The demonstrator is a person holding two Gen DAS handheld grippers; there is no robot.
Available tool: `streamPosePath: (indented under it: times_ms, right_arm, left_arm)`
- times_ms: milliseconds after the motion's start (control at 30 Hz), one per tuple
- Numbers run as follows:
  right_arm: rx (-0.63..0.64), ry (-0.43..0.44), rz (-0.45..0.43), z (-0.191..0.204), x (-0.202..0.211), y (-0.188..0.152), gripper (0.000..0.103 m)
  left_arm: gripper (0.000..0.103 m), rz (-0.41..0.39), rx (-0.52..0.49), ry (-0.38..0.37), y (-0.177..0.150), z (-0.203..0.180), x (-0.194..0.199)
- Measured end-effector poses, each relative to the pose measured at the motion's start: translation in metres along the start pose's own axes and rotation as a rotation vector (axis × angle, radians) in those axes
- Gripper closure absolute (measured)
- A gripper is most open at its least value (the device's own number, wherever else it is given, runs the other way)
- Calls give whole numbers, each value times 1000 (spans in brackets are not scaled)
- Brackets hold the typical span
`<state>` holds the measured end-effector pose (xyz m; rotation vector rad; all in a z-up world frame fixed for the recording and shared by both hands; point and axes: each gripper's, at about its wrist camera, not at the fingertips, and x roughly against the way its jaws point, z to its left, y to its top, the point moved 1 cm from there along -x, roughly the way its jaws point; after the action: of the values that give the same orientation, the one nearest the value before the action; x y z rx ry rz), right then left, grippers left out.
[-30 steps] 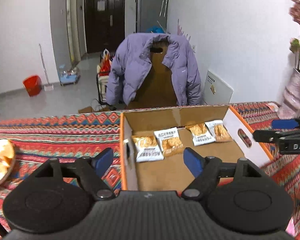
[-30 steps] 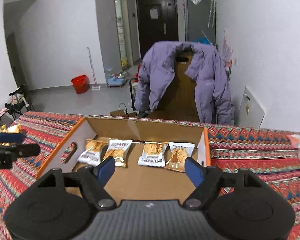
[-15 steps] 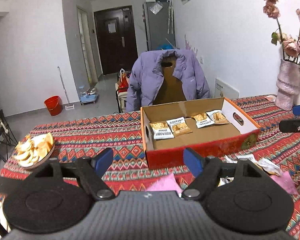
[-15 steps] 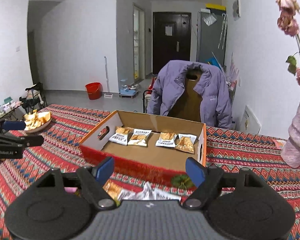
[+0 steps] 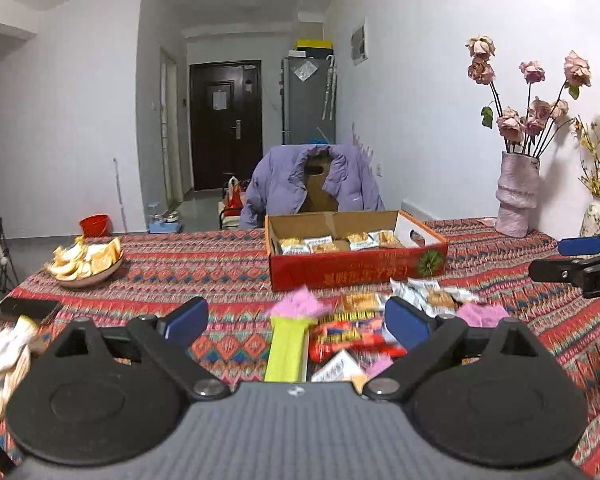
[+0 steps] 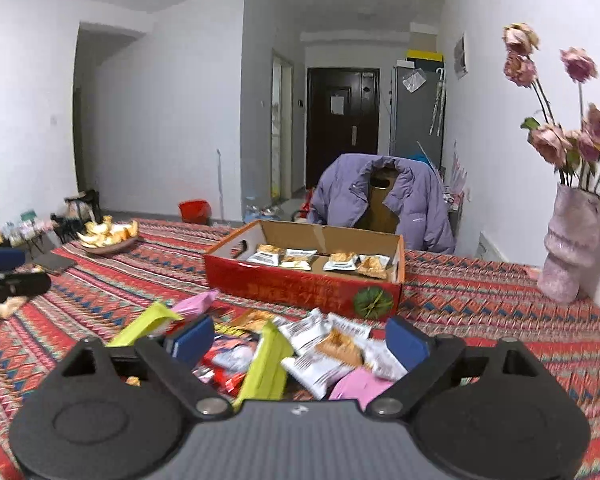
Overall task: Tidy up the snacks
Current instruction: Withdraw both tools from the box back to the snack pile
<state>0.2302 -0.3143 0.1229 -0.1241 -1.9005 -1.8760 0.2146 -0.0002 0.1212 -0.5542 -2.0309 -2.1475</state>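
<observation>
A red open-topped cardboard box [image 6: 300,286] lies long side across the patterned tablecloth [image 6: 480,300], four packets along its far wall. Loose snack packets [image 6: 324,350] lie heaped before it, beneath and between the right gripper [image 6: 298,338] and left gripper [image 5: 296,318], whose jaws have just been opening and grasp nothing.

home: fridge [image 5: 306,100], jacket-draped chair [image 5: 312,184]

Left gripper [image 5: 296,322] open — just widened, blurred snack packets [image 5: 352,332], perhaps wafers, below
</observation>
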Motion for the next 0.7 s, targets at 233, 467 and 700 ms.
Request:
streamPosePath:
  times_ms: [233,467,700]
  right_arm:
    - [-8,-5,-28,16,42,-43,7]
    - [-6,-10,0,37,67,-82,3]
    - [-4,-21,29,41,69,-101,3]
  left_arm:
    - [3,-33,-21,32,-32,-11,46]
    - [3,-5,-46,44,-68,-22,70]
    - [3,53,-25,61,-88,-18,63]
